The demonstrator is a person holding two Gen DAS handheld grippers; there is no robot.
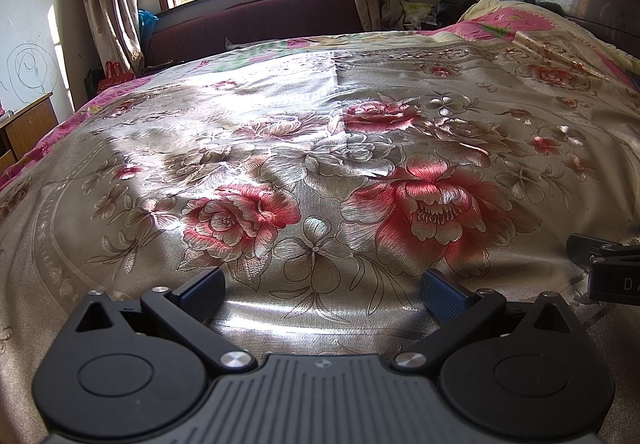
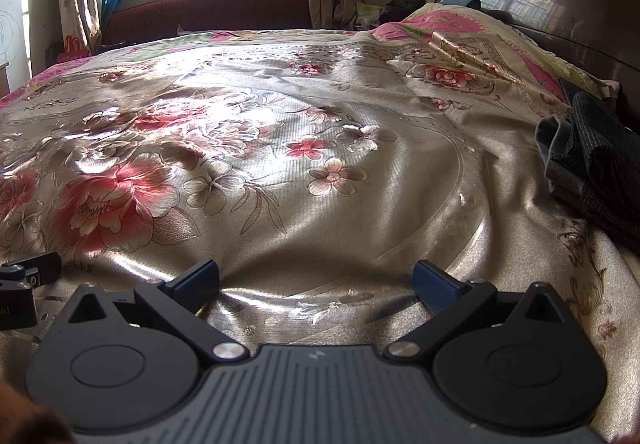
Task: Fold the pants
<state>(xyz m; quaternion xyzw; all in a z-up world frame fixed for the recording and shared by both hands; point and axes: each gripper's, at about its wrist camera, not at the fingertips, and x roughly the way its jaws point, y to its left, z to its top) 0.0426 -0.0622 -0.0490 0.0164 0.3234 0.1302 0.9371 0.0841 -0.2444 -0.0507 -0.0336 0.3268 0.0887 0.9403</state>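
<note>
The dark grey pants (image 2: 596,168) lie crumpled in a heap at the right edge of the bed, seen only in the right wrist view. My right gripper (image 2: 316,284) is open and empty, low over the near part of the shiny floral bedspread (image 2: 304,148), well left of the pants. My left gripper (image 1: 324,290) is open and empty too, low over the same bedspread (image 1: 320,164). Each gripper shows at the edge of the other's view: the right one (image 1: 612,268) at the right, the left one (image 2: 24,284) at the left.
A dark wooden headboard (image 2: 560,4) stands at the right with a pink pillow (image 2: 448,24) before it. A maroon sofa (image 1: 260,20) stands under the window behind the bed. A wooden desk (image 1: 28,128) is at the far left.
</note>
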